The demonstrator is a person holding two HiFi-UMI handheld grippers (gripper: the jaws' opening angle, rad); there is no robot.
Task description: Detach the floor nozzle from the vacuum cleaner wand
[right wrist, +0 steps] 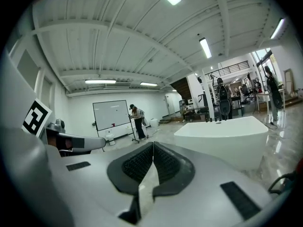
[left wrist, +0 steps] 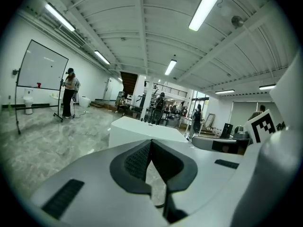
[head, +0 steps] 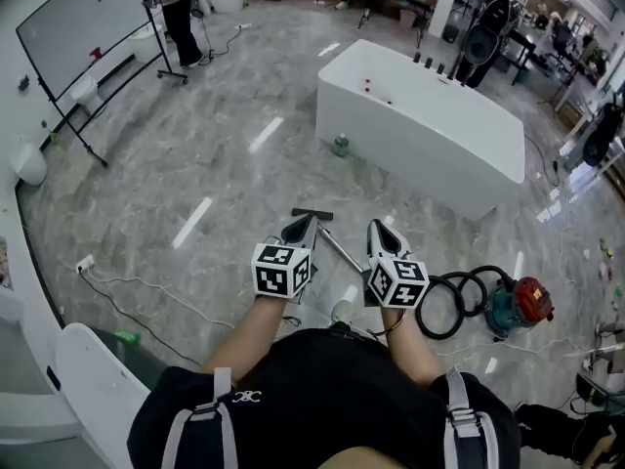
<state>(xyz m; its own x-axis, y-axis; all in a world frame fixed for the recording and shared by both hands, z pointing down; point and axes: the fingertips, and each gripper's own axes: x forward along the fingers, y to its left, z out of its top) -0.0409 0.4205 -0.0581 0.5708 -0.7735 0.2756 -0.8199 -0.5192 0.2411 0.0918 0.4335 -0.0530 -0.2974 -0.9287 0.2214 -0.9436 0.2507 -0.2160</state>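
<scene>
Marble floor (head: pixel 195 154) | my left tongs (head: pixel 298 229), right tongs (head: pixel 387 233): pinched shut, empty | floor nozzle (head: pixel 312 214) at 12 o'clock | advice: brace wand (head: pixel 340 250), pull nozzle straight.

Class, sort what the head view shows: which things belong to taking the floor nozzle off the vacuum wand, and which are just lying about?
Belong to the job: floor nozzle, wand, hose, vacuum body, left gripper and right gripper (both shut, empty).
Just lying about: white tub, green bottle, whiteboard, power strip with its cable.
</scene>
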